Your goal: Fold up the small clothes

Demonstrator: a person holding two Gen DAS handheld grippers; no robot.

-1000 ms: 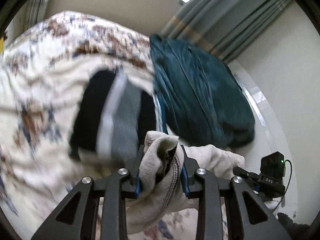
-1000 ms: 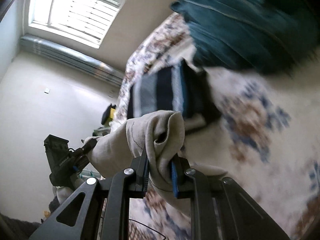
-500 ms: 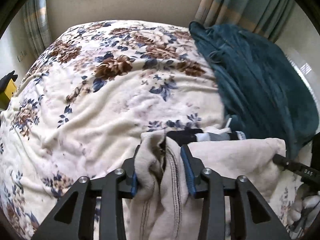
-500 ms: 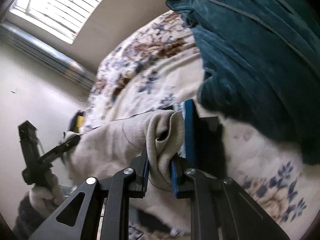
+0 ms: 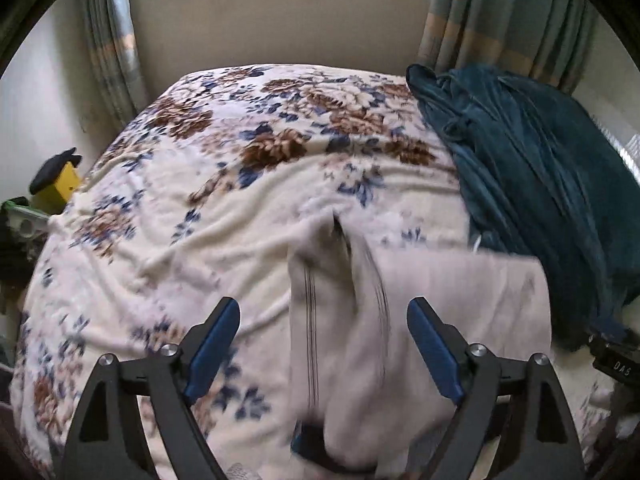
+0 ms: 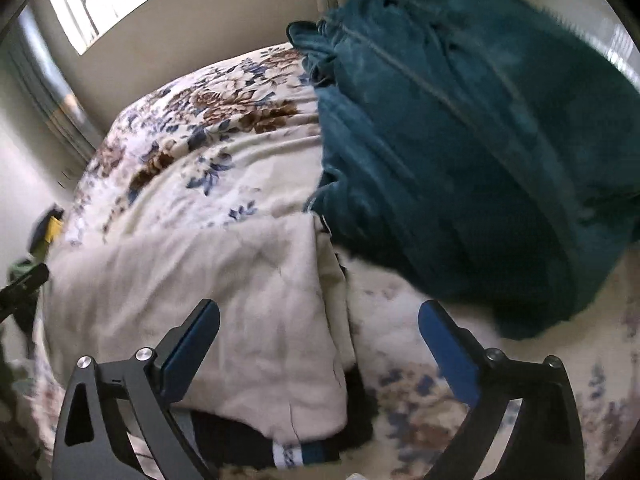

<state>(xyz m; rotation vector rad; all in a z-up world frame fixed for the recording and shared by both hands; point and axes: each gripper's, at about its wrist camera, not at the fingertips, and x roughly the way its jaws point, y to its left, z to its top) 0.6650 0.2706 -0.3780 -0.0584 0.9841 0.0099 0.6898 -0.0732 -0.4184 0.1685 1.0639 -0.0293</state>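
Observation:
A cream garment (image 5: 420, 320) lies on the floral bed, spread flat on top of a dark folded garment (image 6: 248, 440) whose striped edge shows below it. It also shows in the right wrist view (image 6: 208, 300). My left gripper (image 5: 324, 344) is open, its blue pads either side of the cream garment's bunched left corner, not touching it. My right gripper (image 6: 320, 352) is open above the garment's right edge. The garment is blurred in the left wrist view.
A teal blanket (image 5: 540, 184) is heaped at the right of the bed, beside the cream garment; it also shows in the right wrist view (image 6: 480, 140). A floral bedspread (image 5: 240, 168) covers the bed. A yellow object (image 5: 60, 188) sits off the left side. Curtains and a window are behind.
Both grippers held the cream garment up, carried it over the dark folded garment and laid it down. Both have now opened and let go.

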